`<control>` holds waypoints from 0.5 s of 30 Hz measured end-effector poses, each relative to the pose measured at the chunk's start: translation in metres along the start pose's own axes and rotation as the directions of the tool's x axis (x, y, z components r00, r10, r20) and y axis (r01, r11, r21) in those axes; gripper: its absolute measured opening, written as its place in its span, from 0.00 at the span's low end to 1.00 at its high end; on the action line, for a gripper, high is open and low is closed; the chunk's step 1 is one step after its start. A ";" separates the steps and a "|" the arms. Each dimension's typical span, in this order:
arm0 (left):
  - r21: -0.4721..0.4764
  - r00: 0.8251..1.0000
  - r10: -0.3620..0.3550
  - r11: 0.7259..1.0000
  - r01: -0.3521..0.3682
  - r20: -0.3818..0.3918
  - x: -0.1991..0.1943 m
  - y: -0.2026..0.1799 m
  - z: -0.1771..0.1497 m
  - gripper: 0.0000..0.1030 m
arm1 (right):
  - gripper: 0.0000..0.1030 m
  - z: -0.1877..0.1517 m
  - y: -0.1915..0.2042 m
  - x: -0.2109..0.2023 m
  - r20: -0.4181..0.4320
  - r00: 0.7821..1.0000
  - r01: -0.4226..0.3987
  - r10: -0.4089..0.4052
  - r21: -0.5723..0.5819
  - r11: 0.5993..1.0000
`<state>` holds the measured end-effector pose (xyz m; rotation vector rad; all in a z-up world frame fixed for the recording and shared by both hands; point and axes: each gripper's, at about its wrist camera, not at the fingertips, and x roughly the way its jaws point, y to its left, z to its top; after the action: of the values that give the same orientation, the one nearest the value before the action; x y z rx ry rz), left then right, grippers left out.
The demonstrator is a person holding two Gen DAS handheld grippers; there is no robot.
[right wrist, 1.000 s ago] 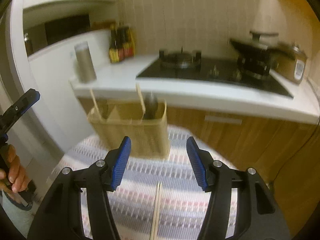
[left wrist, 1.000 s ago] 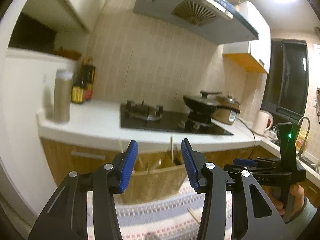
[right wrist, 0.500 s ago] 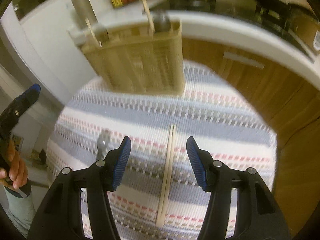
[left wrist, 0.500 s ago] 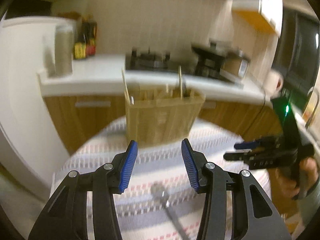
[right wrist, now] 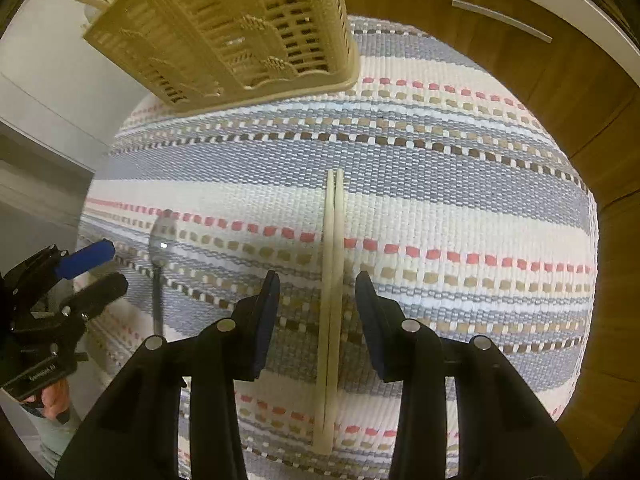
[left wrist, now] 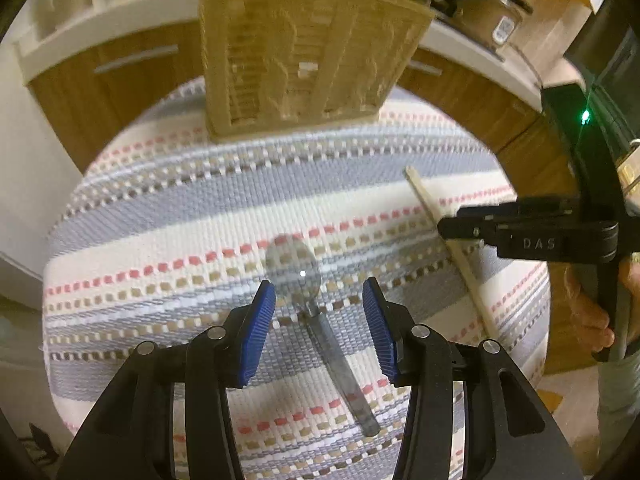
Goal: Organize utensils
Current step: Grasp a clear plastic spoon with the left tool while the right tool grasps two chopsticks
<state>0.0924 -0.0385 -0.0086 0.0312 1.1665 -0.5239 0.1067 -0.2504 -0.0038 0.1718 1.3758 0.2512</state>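
Observation:
A metal spoon (left wrist: 296, 272) lies on the striped cloth, its neck between the open fingers of my left gripper (left wrist: 319, 308), which hovers just above it. It also shows in the right wrist view (right wrist: 160, 248). A pair of wooden chopsticks (right wrist: 334, 280) lies side by side between the open fingers of my right gripper (right wrist: 318, 300); the chopsticks also show in the left wrist view (left wrist: 444, 236). A tan slotted utensil basket (left wrist: 304, 48) stands at the cloth's far edge, holding a few utensils; it shows in the right wrist view too (right wrist: 240, 36).
The striped cloth (right wrist: 460, 208) covers a small round table. Behind it run wooden cabinets (left wrist: 132, 76) under a white counter with a rice cooker (left wrist: 488, 20). The right gripper's body (left wrist: 532, 236) hangs over the cloth's right side.
Both grippers have tilted down and lowered toward the cloth. The left one now straddles the spoon and the right one straddles the chopsticks. Both stay open.

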 end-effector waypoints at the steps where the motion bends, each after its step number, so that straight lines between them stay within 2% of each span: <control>1: 0.001 1.000 0.001 1.000 -0.001 -0.016 0.004 0.001 0.001 0.43 | 0.32 0.002 0.001 0.004 -0.012 1.000 0.007 -0.007 -0.002 1.000; 7: -0.011 0.996 0.000 1.000 -0.001 -0.094 0.032 0.002 0.006 0.43 | 0.24 0.010 0.015 0.019 -0.030 0.995 0.088 -0.090 -0.053 0.995; 12: -0.009 0.994 0.018 1.000 -0.019 -0.104 0.041 -0.002 0.011 0.41 | 0.20 0.012 0.028 0.024 -0.046 0.988 0.142 -0.147 -0.100 0.985; 15: 0.030 0.991 0.059 0.998 -0.055 -0.123 0.045 -0.010 0.012 0.39 | 0.16 0.014 0.030 0.026 -0.053 0.986 0.153 -0.159 -0.106 0.983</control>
<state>0.1118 -0.0679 -0.0407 0.1214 1.2765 -0.4924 0.1224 -0.2146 -0.0177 -0.0285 1.4263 0.1961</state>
